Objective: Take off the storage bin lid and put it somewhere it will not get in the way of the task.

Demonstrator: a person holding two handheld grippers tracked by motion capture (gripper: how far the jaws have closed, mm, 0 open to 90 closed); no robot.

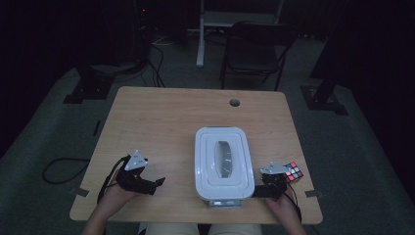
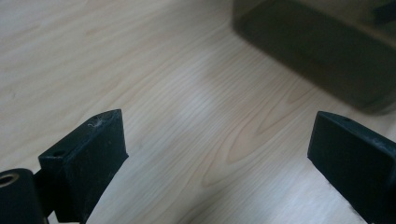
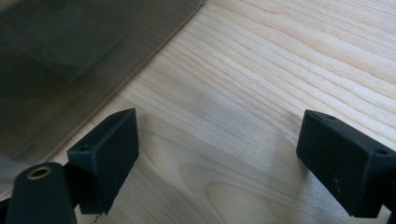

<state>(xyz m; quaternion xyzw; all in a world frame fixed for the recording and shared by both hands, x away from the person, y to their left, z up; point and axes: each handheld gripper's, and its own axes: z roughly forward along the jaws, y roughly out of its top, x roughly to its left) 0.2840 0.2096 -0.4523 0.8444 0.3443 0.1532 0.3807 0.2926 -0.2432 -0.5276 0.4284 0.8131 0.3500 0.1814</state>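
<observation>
Dim floor and a dark folding chair (image 1: 254, 46) fill the top of the high view; below them sits our wooden table (image 1: 161, 122), with a small round hole (image 1: 235, 103) near its far edge. Our white lidded box (image 1: 223, 164) lies right of centre in the lower half of the frame, its long axis running from the bottom edge toward the top, one short end at the near table edge. Its lid is on, with a clear oval window along that same axis.

We hold the right gripper (image 1: 269, 188) just beside the box's lower right corner, close but, as far as we can tell, not touching. In the right gripper view its jaws stand spread with only bare wood between them, and the box's smoky wall (image 3: 70, 60) fills the upper left. We hold the left gripper (image 1: 155, 183) in the lower left of the high view, clearly farther from the box, its jaws pointing right toward it. In the left gripper view those jaws are also spread over bare wood, with the box wall (image 2: 327, 56) in the upper right.

So the box lies between our two grippers, the right one nearer. We judge each must close inward on a long side. A colour cube (image 1: 292, 171) sits just past the right gripper, toward the right edge.
</observation>
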